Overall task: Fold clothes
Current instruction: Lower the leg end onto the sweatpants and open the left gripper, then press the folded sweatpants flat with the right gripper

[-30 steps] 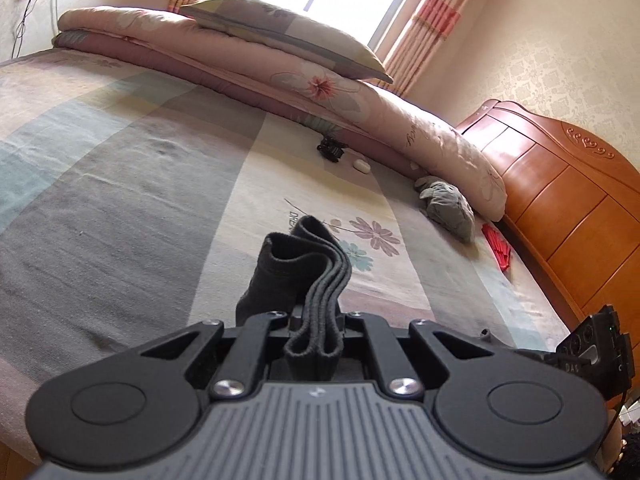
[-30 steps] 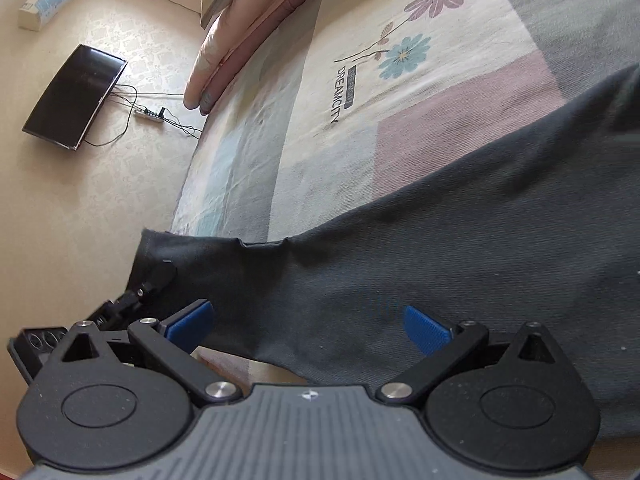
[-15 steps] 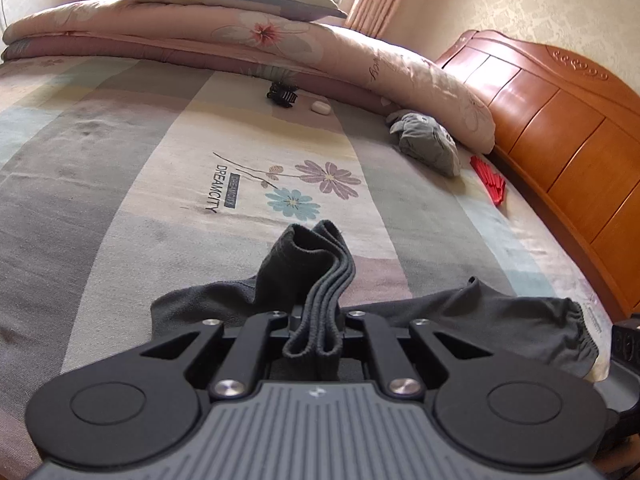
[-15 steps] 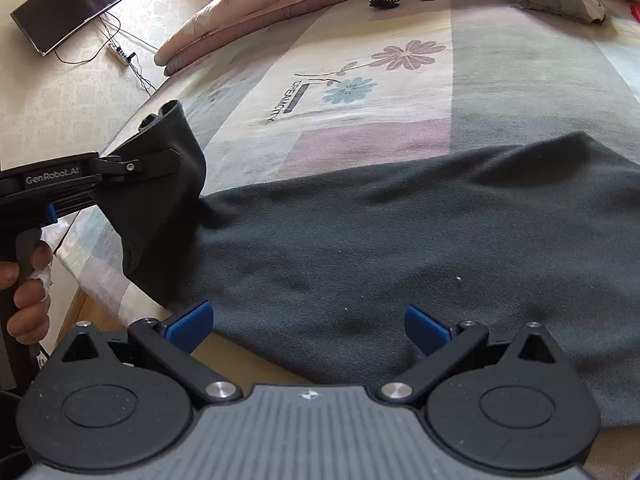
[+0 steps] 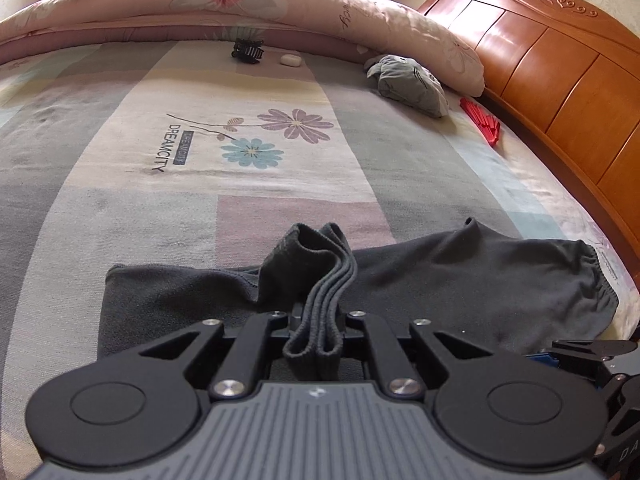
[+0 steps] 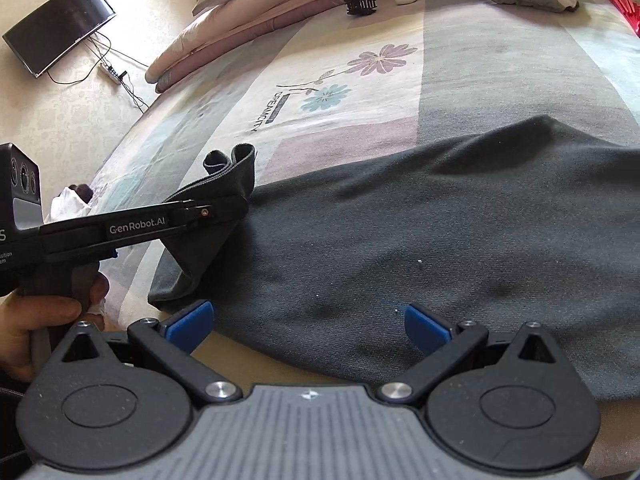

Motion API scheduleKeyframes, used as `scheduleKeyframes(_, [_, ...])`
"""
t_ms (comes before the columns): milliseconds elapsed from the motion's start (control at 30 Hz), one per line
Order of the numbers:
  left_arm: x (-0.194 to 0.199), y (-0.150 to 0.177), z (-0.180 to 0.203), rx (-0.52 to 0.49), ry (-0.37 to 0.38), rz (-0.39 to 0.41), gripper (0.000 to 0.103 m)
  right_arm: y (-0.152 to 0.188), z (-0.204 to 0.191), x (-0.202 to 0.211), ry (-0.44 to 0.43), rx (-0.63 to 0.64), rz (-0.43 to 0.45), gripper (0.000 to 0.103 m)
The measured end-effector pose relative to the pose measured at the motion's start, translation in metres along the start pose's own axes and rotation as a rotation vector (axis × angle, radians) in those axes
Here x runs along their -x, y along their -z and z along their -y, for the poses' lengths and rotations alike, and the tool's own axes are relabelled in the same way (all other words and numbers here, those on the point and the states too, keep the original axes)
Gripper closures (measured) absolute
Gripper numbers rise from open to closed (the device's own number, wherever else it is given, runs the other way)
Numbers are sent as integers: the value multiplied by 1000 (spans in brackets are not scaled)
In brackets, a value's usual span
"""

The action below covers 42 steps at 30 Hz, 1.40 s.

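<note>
Left wrist view: one dark grey garment (image 5: 460,280) lies flat at the near edge of the bed (image 5: 120,184), its long axis running across the frame, the gathered waistband at the right end. The left gripper (image 5: 316,320) is clenched on the ribbed cuff (image 5: 324,276) at the garment's left end; the cuff sticks up between the jaws, lifted off the sheet and pointing toward the far pillows. Beyond lie one black hair clip (image 5: 248,51), one small white case (image 5: 291,60), one grey bundle (image 5: 412,84) and one red fan (image 5: 480,122) beside the wooden headboard (image 5: 560,60). One rolled quilt (image 5: 280,12) lines the far side.

Right wrist view: the same garment (image 6: 420,232) spreads left to right across the bed (image 6: 500,72). The right gripper (image 6: 308,320) is released, its two blue pads (image 6: 188,320) set wide apart, hovering at the garment's near hem and holding nothing. At left, a hand (image 6: 36,332) grips the left gripper (image 6: 224,208), which pinches the raised cuff (image 6: 232,168). One dark screen (image 6: 56,24) hangs on the wall.
</note>
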<state>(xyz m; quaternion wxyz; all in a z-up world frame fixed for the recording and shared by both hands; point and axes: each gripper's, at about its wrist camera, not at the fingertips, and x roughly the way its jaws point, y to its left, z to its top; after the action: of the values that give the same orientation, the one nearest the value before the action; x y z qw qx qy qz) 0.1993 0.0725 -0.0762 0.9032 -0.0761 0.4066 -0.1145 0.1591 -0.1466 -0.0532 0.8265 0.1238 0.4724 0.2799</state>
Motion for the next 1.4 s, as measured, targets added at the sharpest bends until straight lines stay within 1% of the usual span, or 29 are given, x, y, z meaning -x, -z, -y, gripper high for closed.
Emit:
scheduleKeyframes(67, [-3, 1, 0, 2, 9, -13, 95, 0, 1, 1, 3, -6, 1, 0])
scheduleKeyframes(133, [-4, 2, -1, 11, 37, -18, 90, 0, 2, 1, 6, -11, 3, 0])
scheduleKeyframes(233, [5, 1, 0, 11, 88, 1, 81, 0, 4, 2, 10, -20, 5, 0])
scheduleKeyframes(300, [17, 0, -1, 18, 126, 30, 79, 0, 5, 2, 12, -26, 7, 0])
scheduleKeyframes(367, [35, -3, -4, 7, 146, 89, 63, 0, 6, 3, 15, -32, 11, 0])
scheduleKeyframes(433, [52, -5, -7, -30, 112, 148, 56, 1, 7, 3, 18, -38, 14, 0])
scheduleKeyframes(533, [64, -5, -18, -98, -14, 168, 51, 0, 9, 5, 17, -53, 22, 0])
scheduleKeyframes(600, [64, -3, -34, -88, -65, 148, 50, 0, 9, 6, 14, -58, 28, 0])
scheduleKeyframes(733, [51, 11, -64, -27, -86, 66, 50, 1, 7, 6, 6, -64, 44, 0])
scheduleKeyframes(833, [38, 29, -69, -37, -53, 2, 50, -2, 2, 6, -6, -48, 72, 0])
scheduleKeyframes(900, [30, 40, -74, -26, -28, -36, 49, -5, -3, 5, -19, -23, 93, 0])
scheduleKeyframes(933, [28, 44, -77, -18, -26, -38, 50, -7, -6, 4, -25, -11, 104, 0])
scheduleKeyframes(1000, [31, 42, -81, -9, -4, -28, 50, -10, -10, 0, -31, 0, 97, 0])
scheduleKeyframes(1100, [36, 27, -88, -1, 22, 25, 47, -12, -17, -8, -43, 18, 89, 0])
scheduleKeyframes(1133, [34, 21, -91, 3, 28, 36, 45, -12, -19, -10, -52, 25, 92, 0])
scheduleKeyframes(1267, [8, 5, -99, 15, 72, 44, 45, -16, -29, -17, -79, 70, 99, 0])
scheduleKeyframes(1333, [-11, 3, -105, 59, 96, 22, 45, -17, -34, -20, -92, 95, 97, 0])
scheduleKeyframes(1400, [-15, 2, -107, 79, 110, 33, 44, -18, -39, -23, -111, 115, 94, 0])
